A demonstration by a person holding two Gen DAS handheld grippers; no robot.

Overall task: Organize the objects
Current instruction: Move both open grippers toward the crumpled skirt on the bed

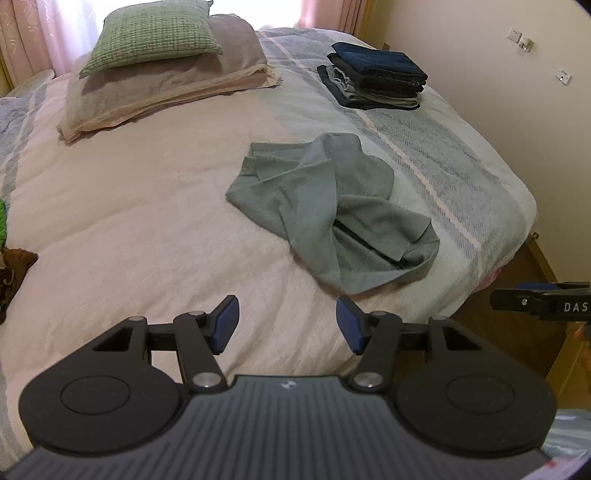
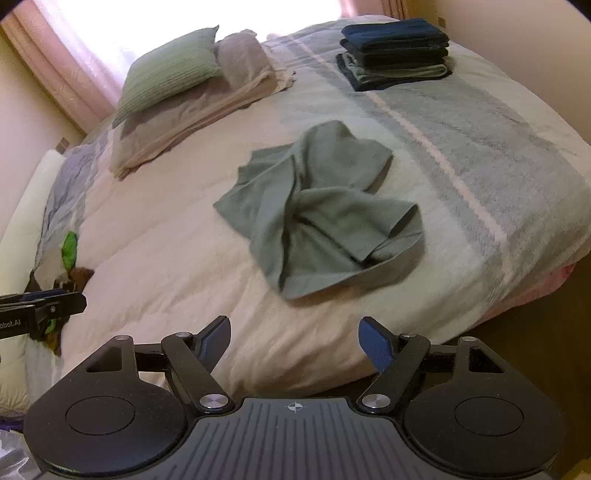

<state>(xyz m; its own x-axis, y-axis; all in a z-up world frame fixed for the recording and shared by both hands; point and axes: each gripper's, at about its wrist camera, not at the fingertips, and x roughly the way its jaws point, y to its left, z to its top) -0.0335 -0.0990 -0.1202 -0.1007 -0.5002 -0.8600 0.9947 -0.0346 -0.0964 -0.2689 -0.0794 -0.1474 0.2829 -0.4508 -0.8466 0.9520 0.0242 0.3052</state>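
Both claws, left (image 1: 287,324) and right (image 2: 294,345), hang open and empty over the bed (image 1: 147,221), just short of the crumpled shirt (image 1: 328,214).

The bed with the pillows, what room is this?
Most likely a bedroom: a big bed with pillows near a curtained window, and a stack of folded clothes on the blanket.

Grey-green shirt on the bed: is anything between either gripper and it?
Nothing visible. Only bare bedspread lies between the crumpled shirt and the left gripper or the right gripper, both open and empty.
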